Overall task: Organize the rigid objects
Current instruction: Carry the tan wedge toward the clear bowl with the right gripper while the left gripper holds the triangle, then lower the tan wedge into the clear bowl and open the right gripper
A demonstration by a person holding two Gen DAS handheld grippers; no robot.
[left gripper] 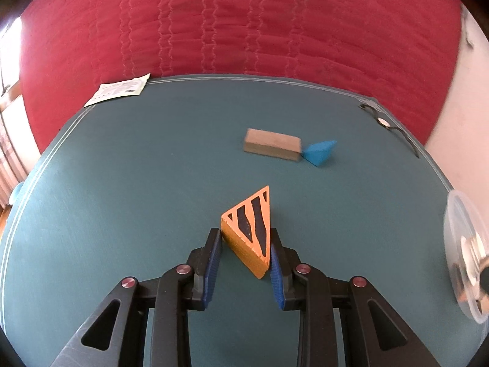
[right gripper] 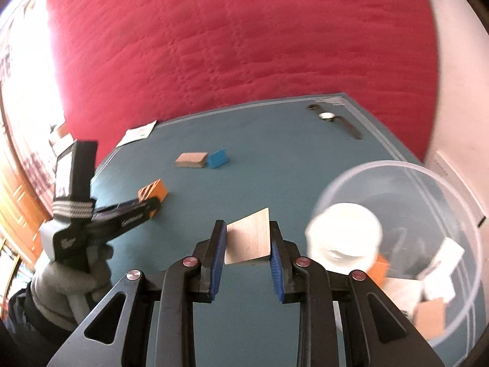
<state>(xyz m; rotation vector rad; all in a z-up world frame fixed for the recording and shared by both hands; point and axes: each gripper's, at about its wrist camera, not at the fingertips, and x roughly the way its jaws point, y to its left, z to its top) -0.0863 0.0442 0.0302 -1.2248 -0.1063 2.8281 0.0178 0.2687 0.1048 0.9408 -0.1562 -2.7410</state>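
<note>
The left hand-held gripper [left gripper: 246, 246] clamps the orange wedge [left gripper: 249, 238]; the right hand-held gripper [right gripper: 248, 238] clamps a wooden block [right gripper: 249, 240].

Left wrist view: mounted behind the left gripper [left gripper: 246, 244], looking forward and down along its fingers, close over the teal table [left gripper: 122, 183], toward the red quilted backdrop [left gripper: 244, 24]. Right wrist view: same mounting behind the right gripper [right gripper: 248, 238], angled further left. Shared: tan block [left gripper: 272, 144], blue wedge [left gripper: 319, 152], wristwatch [left gripper: 383, 120], paper leaflet [left gripper: 117, 89], clear plastic tub [left gripper: 467, 257].
</note>
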